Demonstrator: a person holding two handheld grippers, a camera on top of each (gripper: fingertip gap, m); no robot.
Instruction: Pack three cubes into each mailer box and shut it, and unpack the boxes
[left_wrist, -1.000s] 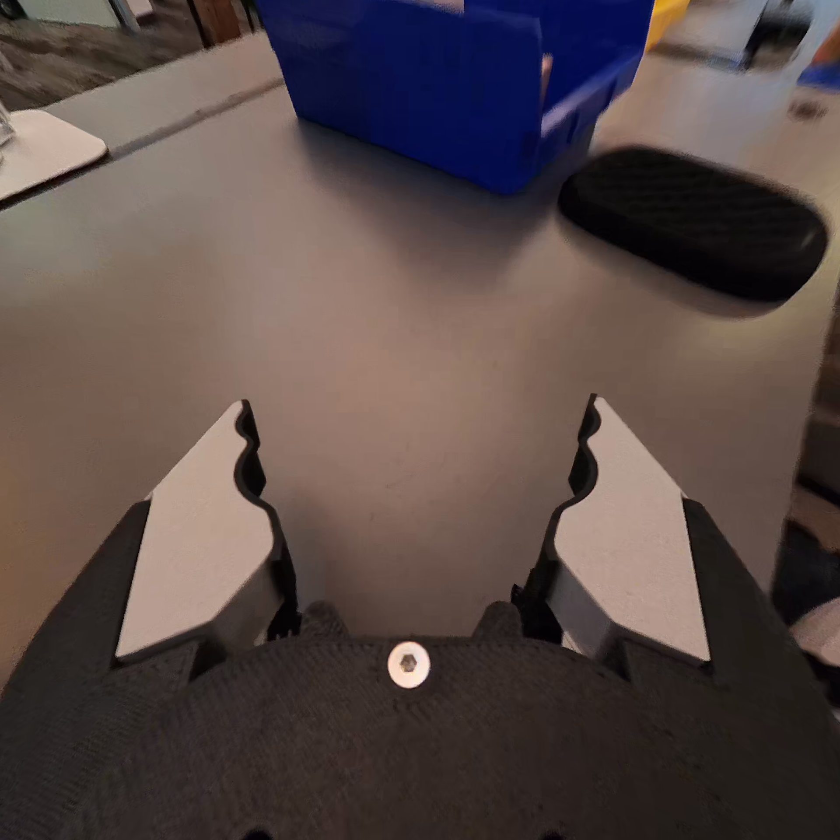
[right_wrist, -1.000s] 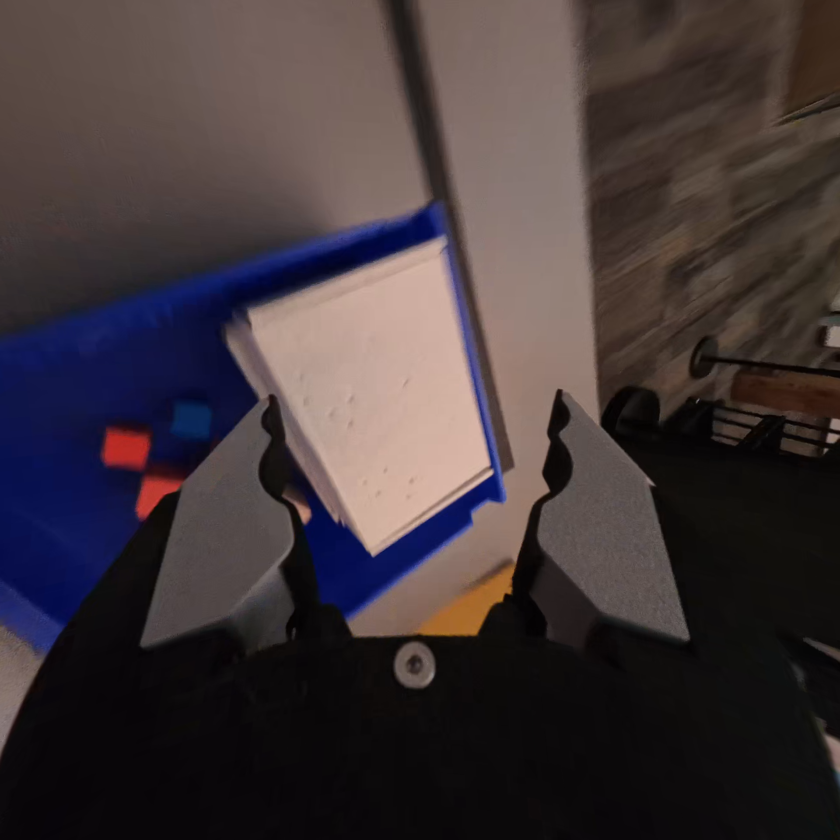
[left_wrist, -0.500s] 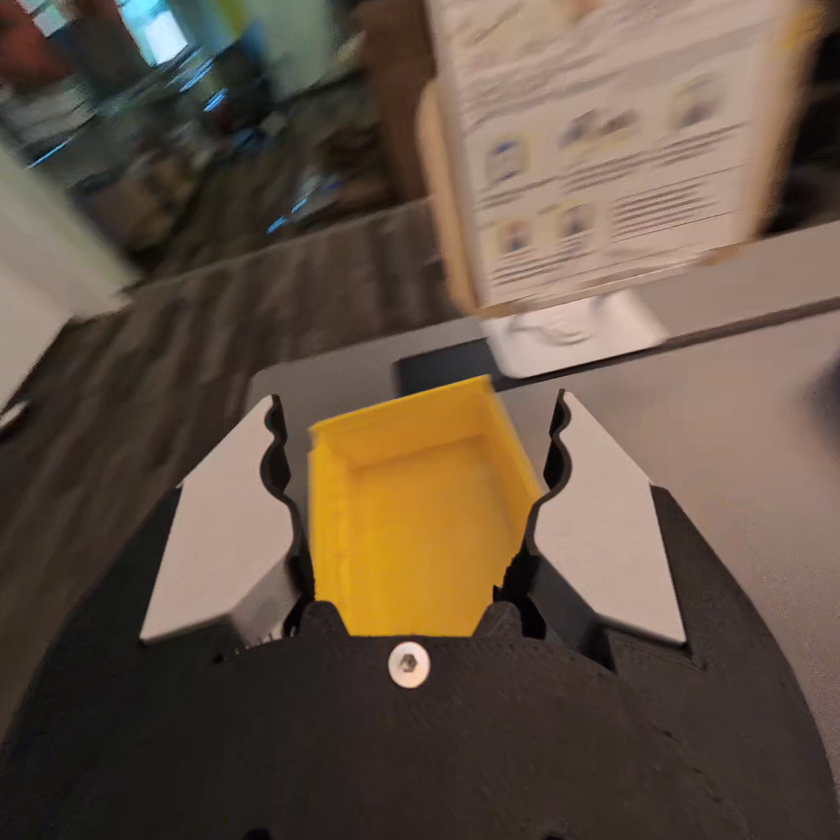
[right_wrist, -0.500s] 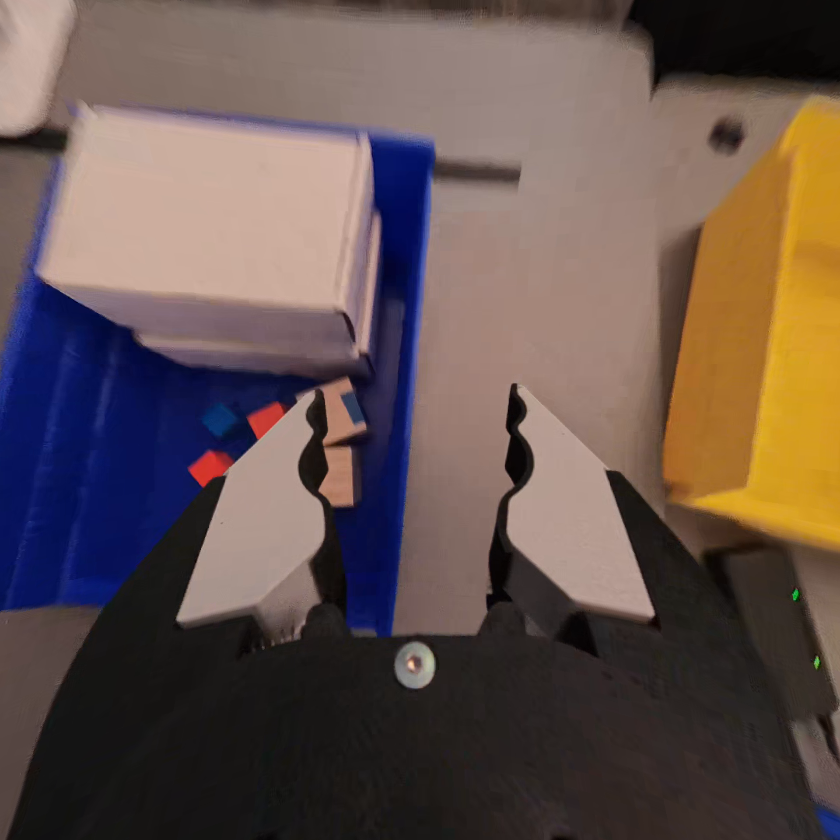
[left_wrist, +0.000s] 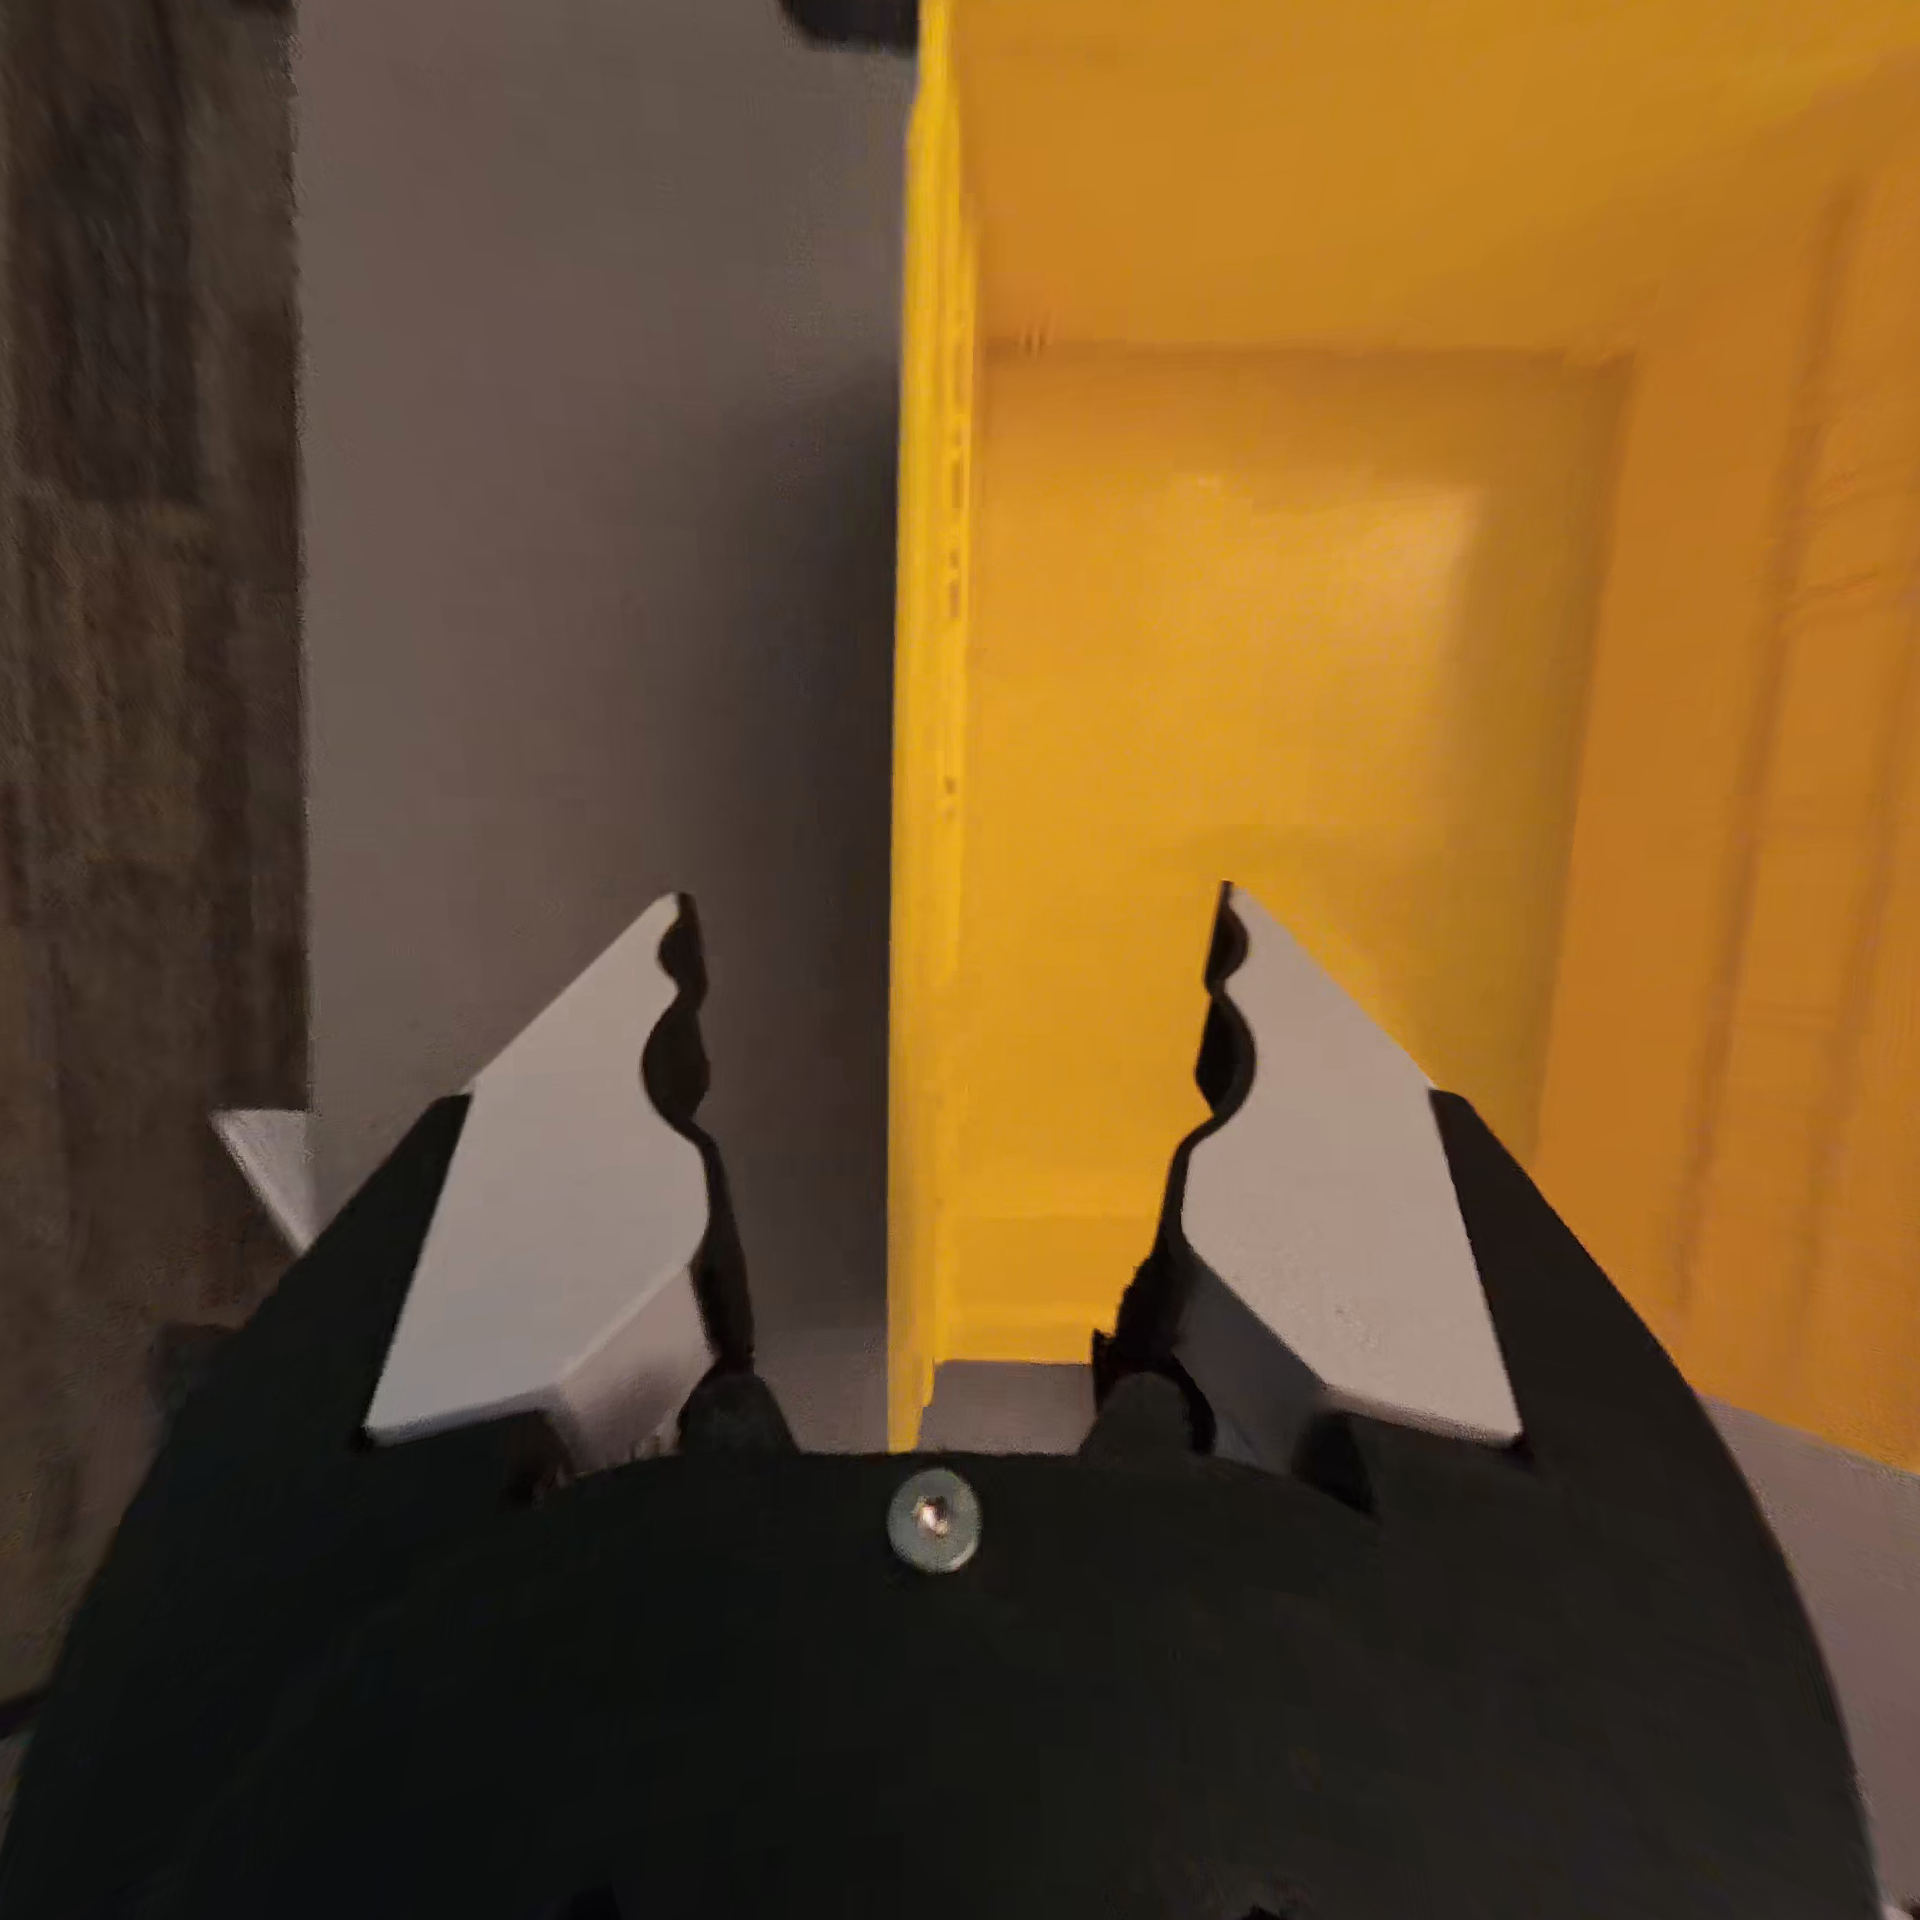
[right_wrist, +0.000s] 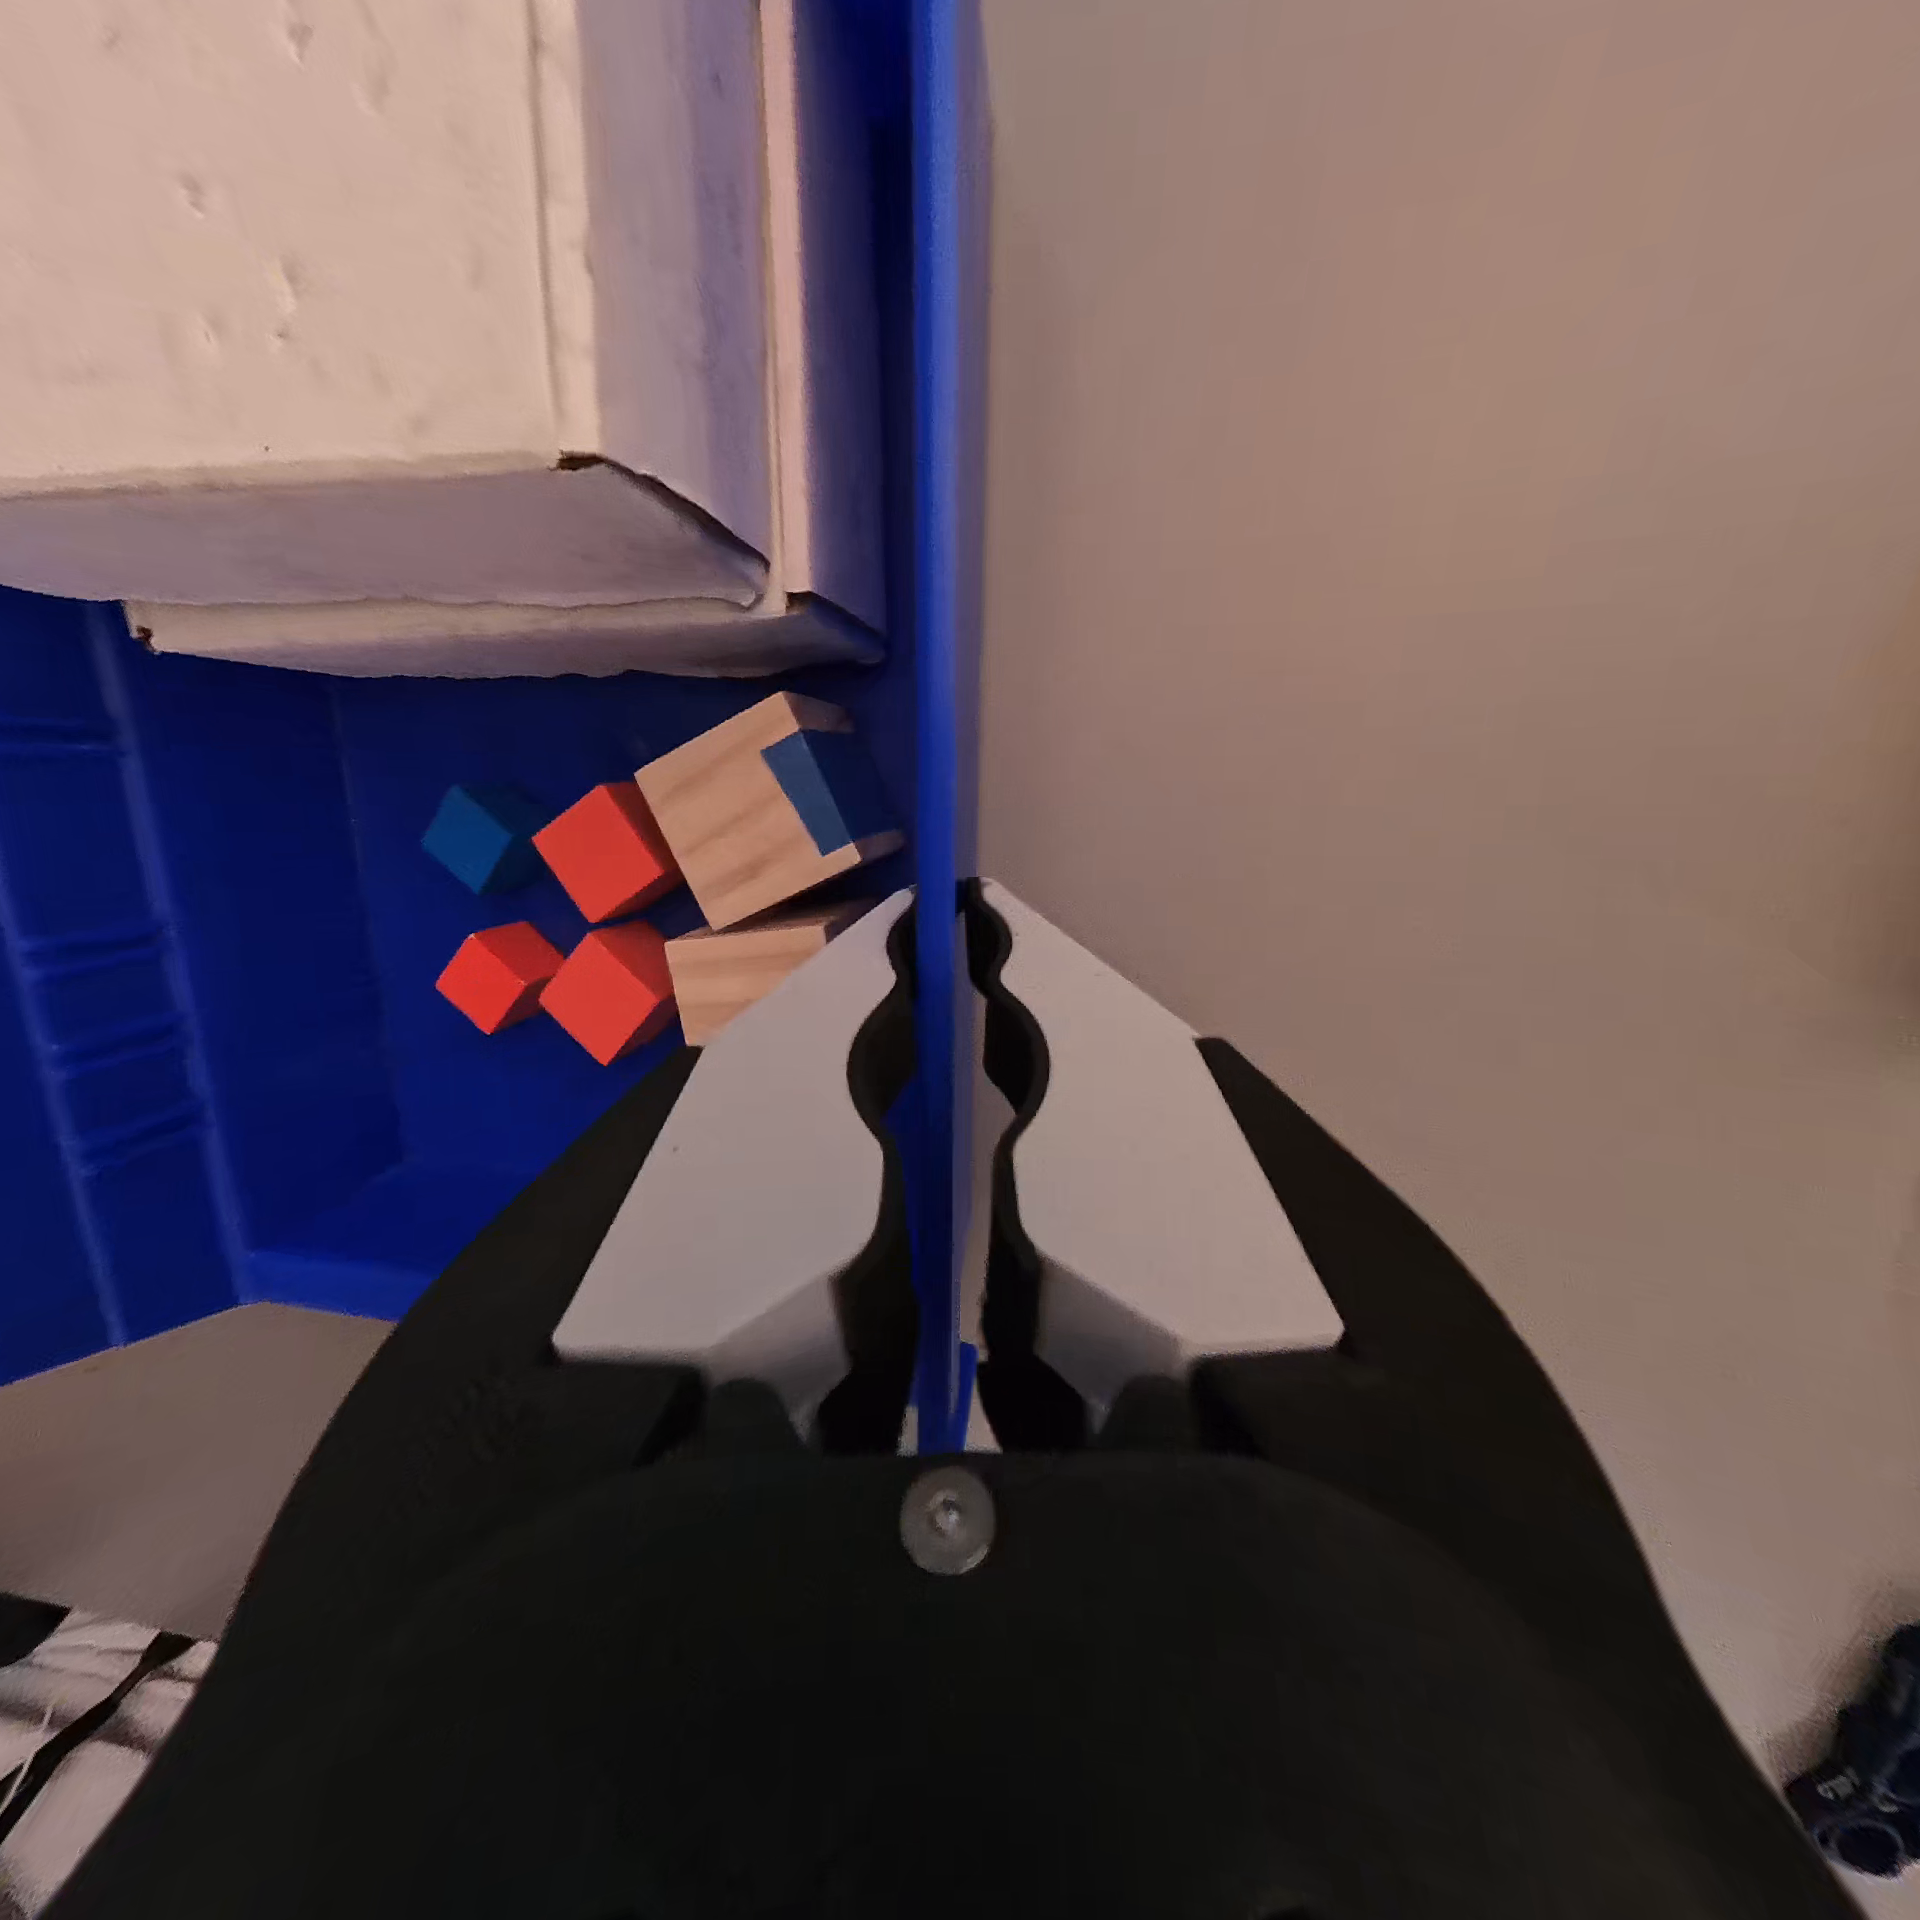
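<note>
While the right tool (right_wrist: 940, 883) is clamped on the blue bin (right_wrist: 940, 416) wall w/ cubes (right_wrist: 603, 847) and mailer boxes (right_wrist: 312, 260) just left inside, left tool (left_wrist: 951, 899) gapes astride the yellow bin (left_wrist: 925, 727) wall.

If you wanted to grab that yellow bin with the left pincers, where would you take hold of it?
By its thin upright side wall, coming straight down from above. That wall already stands between the open left gripper fingers, one outside, one inside the yellow bin. The bin body looks far too wide to span, so pinching the wall seems best.
</note>
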